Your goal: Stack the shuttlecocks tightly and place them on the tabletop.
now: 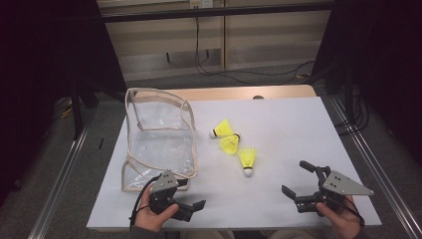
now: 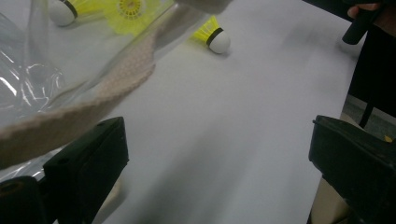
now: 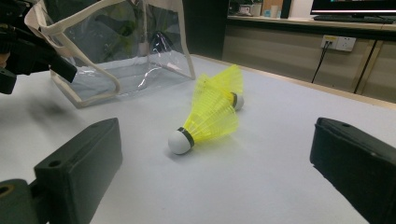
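Observation:
Three yellow shuttlecocks lie mid-table: one (image 1: 222, 129) farthest back, one (image 1: 230, 144) in the middle, one (image 1: 247, 159) nearest me. A clear plastic bag (image 1: 159, 139) with beige trim stands to their left. My left gripper (image 1: 191, 193) is open at the bag's near right corner, holding nothing; in its view the bag's trim (image 2: 93, 93) crosses just ahead of the left jaw, and a shuttlecock (image 2: 214, 36) lies farther off. My right gripper (image 1: 294, 177) is open and empty, right of the nearest shuttlecock (image 3: 208, 121), which lies just ahead of its jaws.
The white table sheet (image 1: 288, 124) has free room to the right and front. A metal rail (image 1: 368, 159) runs along the right side, another along the left. The other gripper (image 3: 28, 51) shows beside the bag (image 3: 126, 51) in the right gripper view.

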Demonstrator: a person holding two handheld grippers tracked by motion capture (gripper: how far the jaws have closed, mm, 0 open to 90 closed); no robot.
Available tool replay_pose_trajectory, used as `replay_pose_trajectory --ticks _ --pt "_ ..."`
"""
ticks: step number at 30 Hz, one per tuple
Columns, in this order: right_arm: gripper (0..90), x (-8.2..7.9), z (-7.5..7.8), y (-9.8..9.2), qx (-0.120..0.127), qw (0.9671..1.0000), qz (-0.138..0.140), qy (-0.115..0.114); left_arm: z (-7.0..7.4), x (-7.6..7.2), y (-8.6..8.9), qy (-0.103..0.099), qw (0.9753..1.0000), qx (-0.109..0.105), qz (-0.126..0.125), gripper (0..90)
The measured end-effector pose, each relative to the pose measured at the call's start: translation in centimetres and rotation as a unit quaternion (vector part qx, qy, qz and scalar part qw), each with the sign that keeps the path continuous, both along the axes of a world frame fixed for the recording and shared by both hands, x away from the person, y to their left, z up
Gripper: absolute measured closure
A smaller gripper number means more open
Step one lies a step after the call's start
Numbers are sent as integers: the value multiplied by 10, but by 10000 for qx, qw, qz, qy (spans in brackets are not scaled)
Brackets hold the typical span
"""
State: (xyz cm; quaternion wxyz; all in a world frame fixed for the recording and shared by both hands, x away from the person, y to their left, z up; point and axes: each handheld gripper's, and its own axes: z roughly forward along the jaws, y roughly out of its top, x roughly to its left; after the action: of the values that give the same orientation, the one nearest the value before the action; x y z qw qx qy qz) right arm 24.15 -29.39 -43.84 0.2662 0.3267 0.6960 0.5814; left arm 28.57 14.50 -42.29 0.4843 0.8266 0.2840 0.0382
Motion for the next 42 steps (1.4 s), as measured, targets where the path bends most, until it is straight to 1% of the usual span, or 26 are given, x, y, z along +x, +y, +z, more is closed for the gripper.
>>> replay_pose_trajectory --ticks 3,8,13,17,22,23,27,28,30,32,34,42 --pt "16 0 0 0 11 10000 -3 5 0 1 2 -37 10000 49 -10 46" --pt "16 0 0 0 12 10000 -11 3 1 1 6 -70 9999 33 -70 44" --pt "17 0 0 1 -4 10000 -4 -19 1 2 8 -46 10000 10 -84 44" --pt "16 0 0 1 -3 10000 -11 -16 1 2 11 -66 9999 14 -117 45" --pt "16 0 1 0 -21 10000 -9 -31 1 2 18 -22 10000 -35 -79 51" --pt "16 0 1 1 -3 10000 -17 -33 1 2 19 -33 10000 -8 -75 51" --pt "16 0 1 1 -23 10000 -17 -29 1 3 23 -85 9999 -13 -122 51" --pt "16 0 1 1 -32 10000 -19 -37 1 3 24 -109 9999 17 -115 51" --pt "16 0 1 1 -38 10000 -25 -43 1 3 25 -122 9999 4 -118 51" --pt "16 0 1 2 -38 10000 -23 -44 1 2 26 -122 9998 45 -121 51" --pt "16 -1 1 2 -35 10000 -20 -38 0 2 28 -166 9998 33 -120 51" --pt "16 -1 2 2 -44 10000 -41 -40 1 2 31 -163 9998 8 -102 51"
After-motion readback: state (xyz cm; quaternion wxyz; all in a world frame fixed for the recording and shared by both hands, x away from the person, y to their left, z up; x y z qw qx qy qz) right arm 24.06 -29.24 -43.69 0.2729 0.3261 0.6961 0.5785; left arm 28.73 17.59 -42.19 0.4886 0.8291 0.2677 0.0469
